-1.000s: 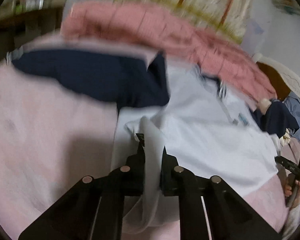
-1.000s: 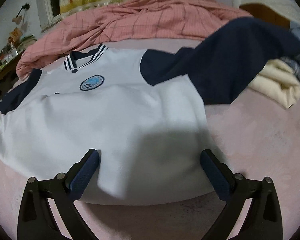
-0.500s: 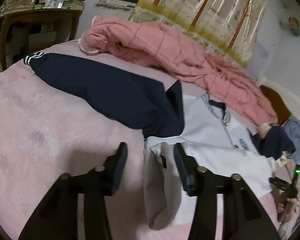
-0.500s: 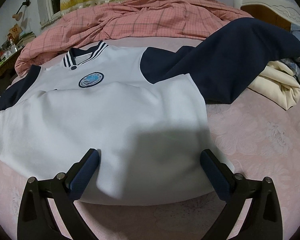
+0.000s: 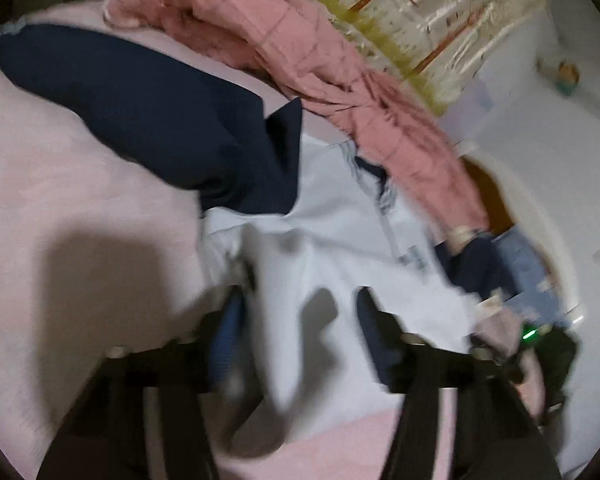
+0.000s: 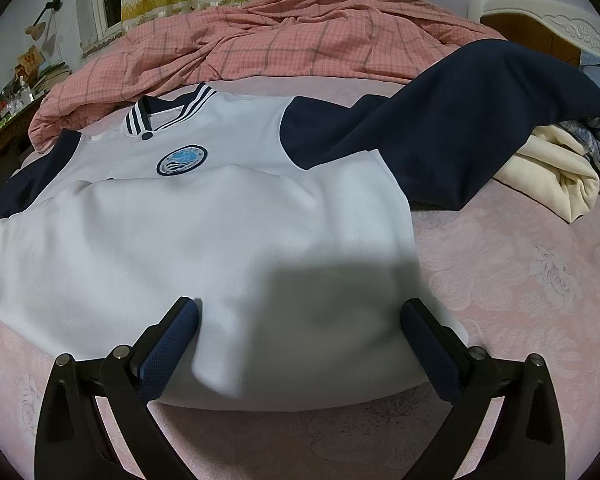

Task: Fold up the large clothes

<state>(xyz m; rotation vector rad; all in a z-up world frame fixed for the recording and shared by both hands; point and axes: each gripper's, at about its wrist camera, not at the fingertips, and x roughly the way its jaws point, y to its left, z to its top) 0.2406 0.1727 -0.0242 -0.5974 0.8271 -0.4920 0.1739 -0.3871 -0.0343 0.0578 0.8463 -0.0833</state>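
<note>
A white jacket [image 6: 204, 232] with navy sleeves, a striped collar and a round chest badge lies spread on the pink bed. Its right navy sleeve [image 6: 452, 128] stretches toward the headboard. In the left wrist view the jacket [image 5: 340, 248] shows from its side, with the other navy sleeve [image 5: 140, 104] stretched out to the left. My left gripper [image 5: 296, 312] is open, and a raised fold of the white hem stands between its fingers. The view is blurred. My right gripper [image 6: 300, 328] is open, its fingers resting over the jacket's lower hem.
A pink checked quilt [image 6: 284, 40] is bunched at the far side of the bed. A cream garment [image 6: 556, 172] and other clothes lie at the right by the wooden headboard [image 6: 540, 28]. A cluttered desk [image 6: 4, 112] stands at the left.
My left gripper let go of the white hem fold and opened wide, then moved closer over the jacket. My right gripper stayed open and still.
</note>
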